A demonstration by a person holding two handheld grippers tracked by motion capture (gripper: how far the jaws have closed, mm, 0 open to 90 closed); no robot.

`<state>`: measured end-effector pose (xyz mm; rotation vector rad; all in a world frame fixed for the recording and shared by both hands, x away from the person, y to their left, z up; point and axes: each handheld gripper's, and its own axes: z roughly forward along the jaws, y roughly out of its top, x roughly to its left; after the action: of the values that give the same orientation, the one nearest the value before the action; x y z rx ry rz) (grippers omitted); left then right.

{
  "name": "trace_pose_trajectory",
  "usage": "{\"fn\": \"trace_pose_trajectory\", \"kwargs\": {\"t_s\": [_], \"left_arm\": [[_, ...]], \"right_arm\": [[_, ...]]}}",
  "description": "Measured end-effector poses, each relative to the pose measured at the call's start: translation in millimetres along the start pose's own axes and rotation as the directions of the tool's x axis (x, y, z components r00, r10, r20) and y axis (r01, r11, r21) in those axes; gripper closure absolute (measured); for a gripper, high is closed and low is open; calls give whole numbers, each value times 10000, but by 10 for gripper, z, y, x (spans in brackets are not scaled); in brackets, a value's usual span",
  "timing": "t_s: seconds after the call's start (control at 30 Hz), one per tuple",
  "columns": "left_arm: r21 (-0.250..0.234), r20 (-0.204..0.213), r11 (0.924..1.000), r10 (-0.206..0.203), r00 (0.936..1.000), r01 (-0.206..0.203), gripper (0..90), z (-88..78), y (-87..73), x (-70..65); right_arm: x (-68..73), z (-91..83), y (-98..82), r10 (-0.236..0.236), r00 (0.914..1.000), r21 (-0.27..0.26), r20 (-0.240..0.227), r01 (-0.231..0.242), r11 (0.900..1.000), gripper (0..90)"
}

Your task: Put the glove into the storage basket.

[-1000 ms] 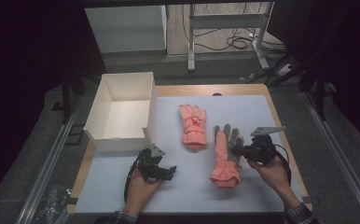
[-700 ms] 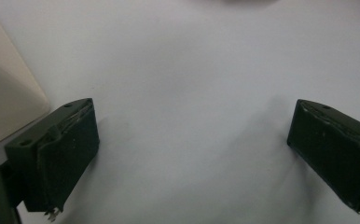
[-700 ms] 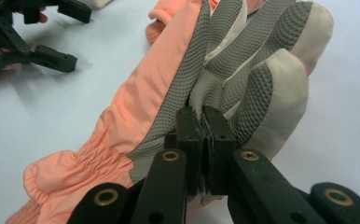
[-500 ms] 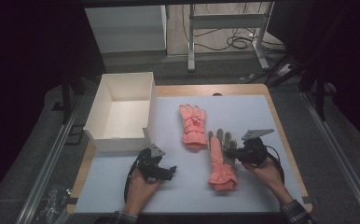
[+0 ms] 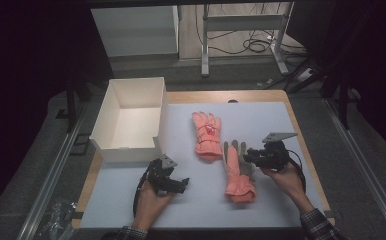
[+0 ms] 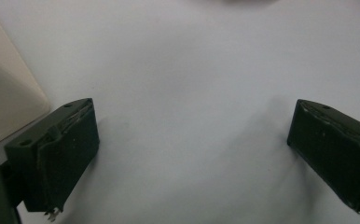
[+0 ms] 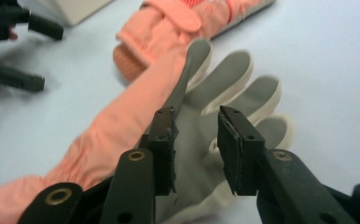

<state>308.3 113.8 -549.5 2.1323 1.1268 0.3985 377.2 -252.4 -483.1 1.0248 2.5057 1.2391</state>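
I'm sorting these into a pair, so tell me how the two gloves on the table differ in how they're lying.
The far glove lies back up, all salmon-orange with a small red mark; the near glove lies palm up, showing grey palm and fingers. The far glove lies apart from both tongs, while the right tongs are at the near glove's grey palm, jaws just opened and not pressing. Both lie flat, fingers pointing away from the person, with salmon-orange cuffs.

I work at a wooden table [image 5: 291,112] covered by a pale sheet [image 5: 261,120], lit from above while the room around me lies in darkness. Grey floor [image 5: 376,165] flanks it on both sides. Beyond the far edge stands a white cabinet [image 5: 136,30], and beside it a metal frame [image 5: 243,25] with black cables [image 5: 253,46] coiled on wooden flooring.
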Motion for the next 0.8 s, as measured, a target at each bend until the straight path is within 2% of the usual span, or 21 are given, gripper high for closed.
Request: {"fn": "trace_pose_trajectory", "kwargs": {"t_s": [0.37,0.43,0.5,0.57,0.8], "left_arm": [[24,2,10000,29,10000,-29,20,-2,0,2],[25,6,10000,29,10000,-29,20,-3,0,2],[28,7,10000,29,10000,-29,20,-3,0,3],[31,5,10000,30,10000,-30,20,-3,0,2],[10,5,10000,26,10000,-26,20,-2,-1,2]], "right_arm": [[-13,127,333,-118,9998,-244,180,122,9996,571],[-4,195,443,-252,9993,-140,269,256,9996,532],[0,211,466,-296,9991,-118,302,299,9995,516],[19,283,549,-447,9978,-100,494,452,9989,464],[44,436,682,-385,9976,44,569,383,9993,404]]}}
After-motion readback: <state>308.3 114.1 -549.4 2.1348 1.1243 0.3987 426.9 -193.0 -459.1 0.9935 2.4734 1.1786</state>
